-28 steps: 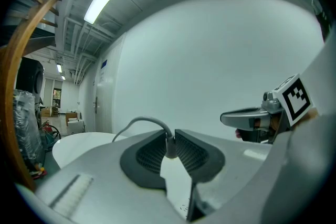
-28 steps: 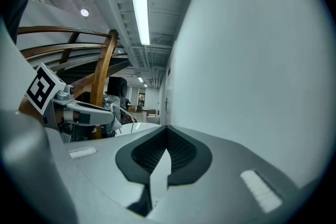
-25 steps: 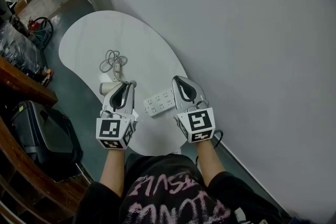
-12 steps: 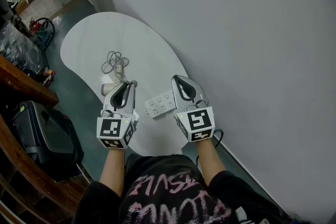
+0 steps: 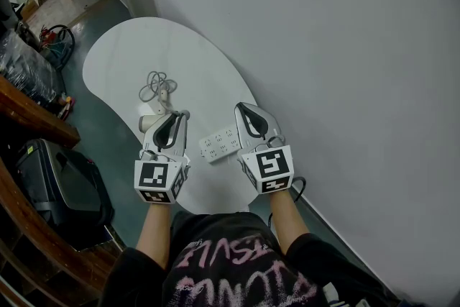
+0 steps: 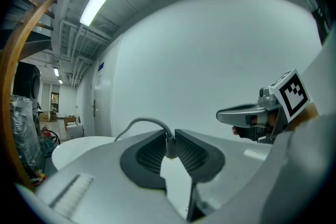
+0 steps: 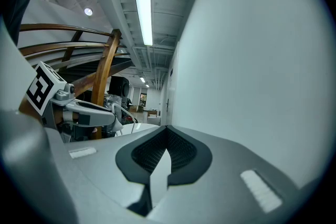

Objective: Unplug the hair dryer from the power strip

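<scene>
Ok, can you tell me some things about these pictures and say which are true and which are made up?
1. The left gripper is pinching a grey cord. True.
2. The right gripper is holding the power strip. False: its fingers are shut on nothing, and the power strip lies on the table.
3. The hair dryer lies on the table. True.
4. The table is square and black. False: it is white with rounded edges.
</scene>
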